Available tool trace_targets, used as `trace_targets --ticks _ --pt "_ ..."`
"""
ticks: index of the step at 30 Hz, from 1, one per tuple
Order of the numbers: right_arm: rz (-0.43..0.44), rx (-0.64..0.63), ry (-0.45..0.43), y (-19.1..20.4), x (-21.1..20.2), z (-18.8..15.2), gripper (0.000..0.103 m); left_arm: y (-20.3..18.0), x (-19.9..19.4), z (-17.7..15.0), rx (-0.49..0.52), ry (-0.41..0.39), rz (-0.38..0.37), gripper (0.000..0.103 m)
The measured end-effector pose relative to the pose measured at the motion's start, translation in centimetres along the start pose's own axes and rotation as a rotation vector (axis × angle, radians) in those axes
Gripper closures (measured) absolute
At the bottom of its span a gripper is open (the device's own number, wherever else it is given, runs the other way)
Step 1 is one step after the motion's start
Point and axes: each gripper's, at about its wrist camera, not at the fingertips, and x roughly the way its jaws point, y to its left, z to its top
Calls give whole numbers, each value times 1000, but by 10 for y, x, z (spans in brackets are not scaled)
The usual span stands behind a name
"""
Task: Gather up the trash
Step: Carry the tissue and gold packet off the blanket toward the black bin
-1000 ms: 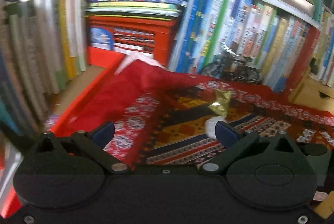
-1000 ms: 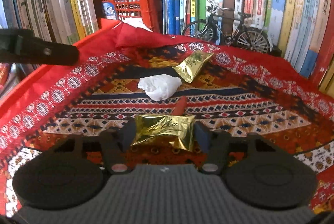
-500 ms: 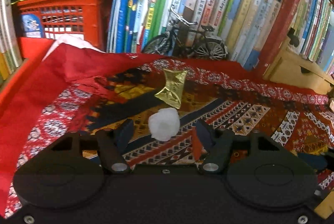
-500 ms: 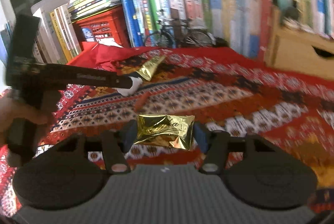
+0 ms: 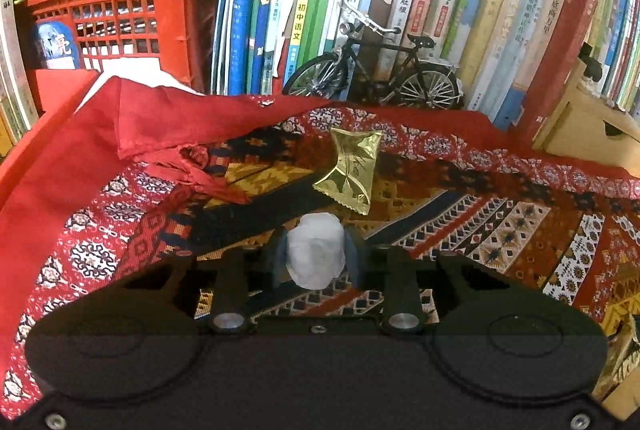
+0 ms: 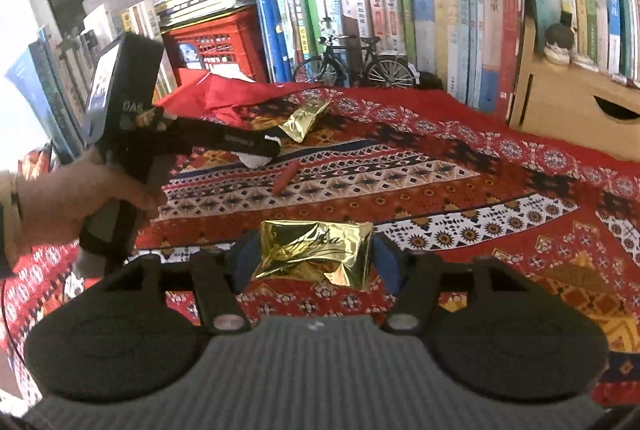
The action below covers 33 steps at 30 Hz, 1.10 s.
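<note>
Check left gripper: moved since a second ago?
Yes. The left gripper advanced toward the toy bicycle, its jaws closing onto the white tissue wad.

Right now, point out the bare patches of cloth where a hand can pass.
Free: the patterned cloth between the gold wrapper held in the right gripper and the wooden box.

Crowded: the back left, where the left gripper has just been closing on the white tissue wad, beside the second gold wrapper, bunched red cloth and toy bicycle.
</note>
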Motion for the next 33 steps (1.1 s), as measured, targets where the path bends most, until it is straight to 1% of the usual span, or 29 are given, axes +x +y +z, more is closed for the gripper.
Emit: trace_targets --ticks 3,6,8,12,14,17,21,26,29,33 --pt "14 25 -20 -2 0 3 43 -4 -8 1 2 -24 20 75" --pt "16 43 -39 -3 -5 6 43 -4 -21 1 -36 -41 3 75" --pt "23 65 -40 -4 -10 8 43 -5 -32 0 -43 -49 4 75" --pt "72 171 -26 -10 -25 7 43 -3 -66 -10 -83 -81 -8 75" --pt "82 187 -29 -9 -36 4 43 -3 -85 -18 -102 -90 -1 75" --pt "83 175 -24 -2 -51 -3 43 -7 -117 -32 -98 -91 29 75" --pt "121 226 -15 8 -71 -16 43 -15 -162 -57 -90 -113 46 74" --pt "141 219 -29 28 -96 -31 43 -20 -213 -87 -91 -127 51 74" --pt "152 195 -44 41 -111 -40 42 -22 -242 -105 -81 -154 58 74" --pt "158 139 -57 61 -135 -54 42 -23 -274 -130 -86 -166 56 74"
